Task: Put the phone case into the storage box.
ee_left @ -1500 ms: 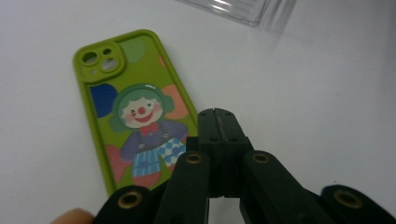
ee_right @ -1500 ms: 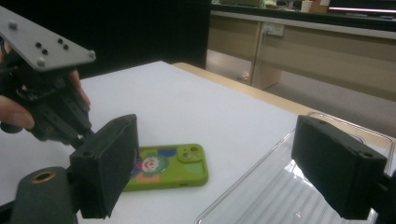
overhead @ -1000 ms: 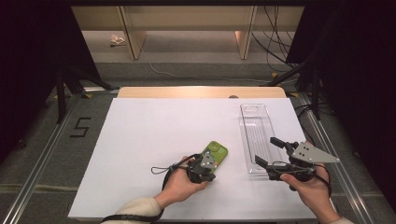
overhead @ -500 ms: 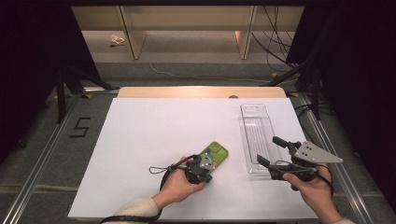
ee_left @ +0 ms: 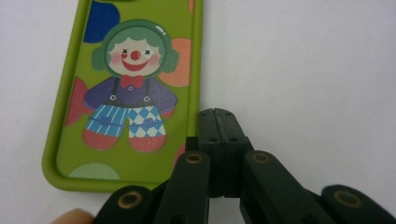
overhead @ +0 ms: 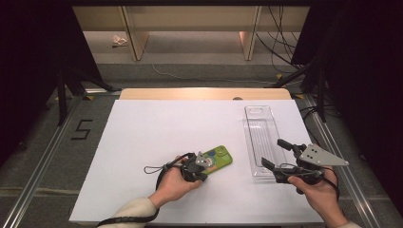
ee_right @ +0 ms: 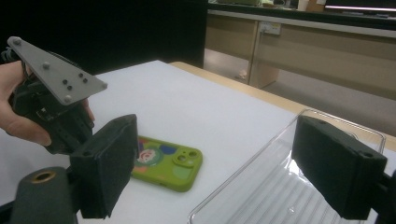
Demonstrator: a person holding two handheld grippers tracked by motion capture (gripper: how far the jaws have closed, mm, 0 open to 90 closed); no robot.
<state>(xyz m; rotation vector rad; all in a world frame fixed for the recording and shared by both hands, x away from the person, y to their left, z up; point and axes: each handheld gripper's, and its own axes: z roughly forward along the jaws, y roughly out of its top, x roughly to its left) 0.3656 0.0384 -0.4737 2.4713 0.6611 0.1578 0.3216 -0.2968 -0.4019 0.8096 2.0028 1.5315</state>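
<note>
On the white table (overhead: 142, 142), left of centre near the front edge, the left gripper (overhead: 198, 167) is held low, just beside the near end of a green phone case (overhead: 219, 158). In the left gripper view its jaws are pressed together with nothing between them, their tips resting beside the case's long edge; whether they touch it cannot be told. The case (ee_left: 130, 88) lies flat, printed side up, between the left gripper and a clear plastic tray (overhead: 261, 137) further right.

The case is judged light, thin and somewhat flexible, with a raised rim; a smooth back may slide on the table. A grip across one long edge or a corner is judged best, since little height is offered for a flat pinch.

At the right, the right gripper (overhead: 277, 156) is held with its jaws spread wide and empty, at the tray's near end.

The clown print and rim are shown closely by the left gripper view. The camera cut-out, the tray's transparent wall (ee_right: 243, 186) and the case's low profile are revealed by the right gripper view. The overall layout is given from the high view.
</note>
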